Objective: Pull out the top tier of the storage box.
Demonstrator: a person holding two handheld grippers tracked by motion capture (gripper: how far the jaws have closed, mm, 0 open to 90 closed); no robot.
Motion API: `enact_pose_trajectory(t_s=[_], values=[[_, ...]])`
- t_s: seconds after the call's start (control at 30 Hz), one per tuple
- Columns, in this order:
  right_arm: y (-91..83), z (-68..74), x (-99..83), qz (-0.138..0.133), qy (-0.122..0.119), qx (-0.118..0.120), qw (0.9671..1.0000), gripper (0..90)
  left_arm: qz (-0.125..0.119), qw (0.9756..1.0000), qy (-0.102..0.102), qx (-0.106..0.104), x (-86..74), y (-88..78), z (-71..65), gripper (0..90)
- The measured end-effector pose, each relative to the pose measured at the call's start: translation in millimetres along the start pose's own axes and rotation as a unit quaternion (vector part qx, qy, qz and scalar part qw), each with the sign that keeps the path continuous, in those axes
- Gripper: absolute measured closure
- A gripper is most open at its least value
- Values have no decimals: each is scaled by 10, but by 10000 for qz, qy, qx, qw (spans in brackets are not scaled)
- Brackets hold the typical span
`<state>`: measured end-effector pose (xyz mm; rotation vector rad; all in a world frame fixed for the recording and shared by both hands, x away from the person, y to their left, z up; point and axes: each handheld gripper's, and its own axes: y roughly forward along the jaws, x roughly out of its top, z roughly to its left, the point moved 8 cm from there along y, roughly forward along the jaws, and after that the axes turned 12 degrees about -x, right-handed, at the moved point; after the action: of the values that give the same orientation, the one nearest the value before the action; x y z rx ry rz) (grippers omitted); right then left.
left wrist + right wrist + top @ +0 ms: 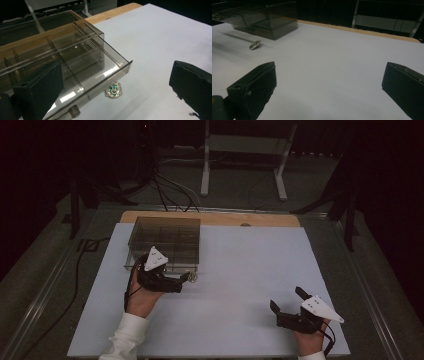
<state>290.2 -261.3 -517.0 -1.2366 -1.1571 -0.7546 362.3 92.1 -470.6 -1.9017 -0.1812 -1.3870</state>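
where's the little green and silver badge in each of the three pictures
High view: the badge lies on the white table top, just past the tip of the left tongs, by the near right corner of the clear drawer box.
Left gripper view: low centre, just outside the drawer's front corner, between the open jaws.
Right gripper view: upper left, small and seen edge-on.
Shared landmark: the clear drawer box beside it.

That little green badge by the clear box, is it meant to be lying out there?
It looks stray: the badge lies loose on the white table, just outside the pulled-out drawer of the clear box, not in a compartment. Both grippers are open, holding nothing.
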Motion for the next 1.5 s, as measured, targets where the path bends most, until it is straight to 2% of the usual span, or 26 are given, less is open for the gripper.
enact_pose_trajectory(t_s=[0.03,0.27,0.87,1.5], values=[[-3,-2,-1,3,-9,-3,10000,0,-25,10000,31,-37,-8,31,-49,4],[-1,6,0,9,-15,-3,10000,0,-31,10000,55,-58,-44,78,-117,4],[-4,10,0,5,-15,3,10000,0,143,9998,65,-143,-213,200,-197,4],[0,0,2,-2,6,3,10000,0,326,9994,60,-116,-370,359,-261,4]])
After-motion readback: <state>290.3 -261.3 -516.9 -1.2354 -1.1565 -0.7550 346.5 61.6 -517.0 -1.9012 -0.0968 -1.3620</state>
